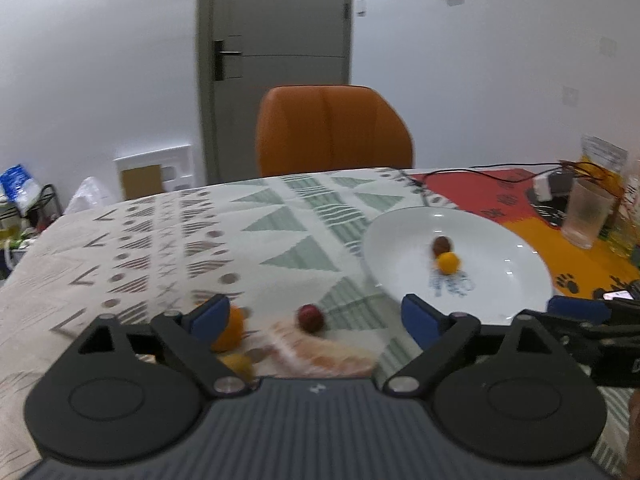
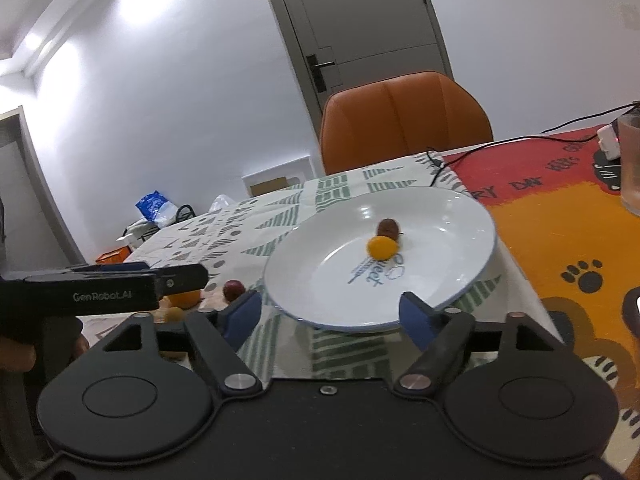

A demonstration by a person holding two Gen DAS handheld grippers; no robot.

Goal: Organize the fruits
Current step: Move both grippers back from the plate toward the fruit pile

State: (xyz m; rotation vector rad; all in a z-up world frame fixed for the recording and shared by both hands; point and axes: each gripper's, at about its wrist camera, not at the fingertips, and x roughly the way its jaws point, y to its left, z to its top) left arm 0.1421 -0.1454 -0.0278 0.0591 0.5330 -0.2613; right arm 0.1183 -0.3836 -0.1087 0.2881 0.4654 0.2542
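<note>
A white plate lies on the patterned cloth and carries a brown fruit touching a yellow-orange fruit. To its left on the cloth lie a dark red fruit, an orange, a small yellow fruit and a crinkled clear wrapper. My left gripper is open over this group, the red fruit lying loose between its fingers. My right gripper is open at the plate's near rim, holding nothing.
An orange chair stands behind the table. A clear cup, a white charger and black cables sit on the red-orange mat right of the plate. Clutter lies beyond the table's left edge.
</note>
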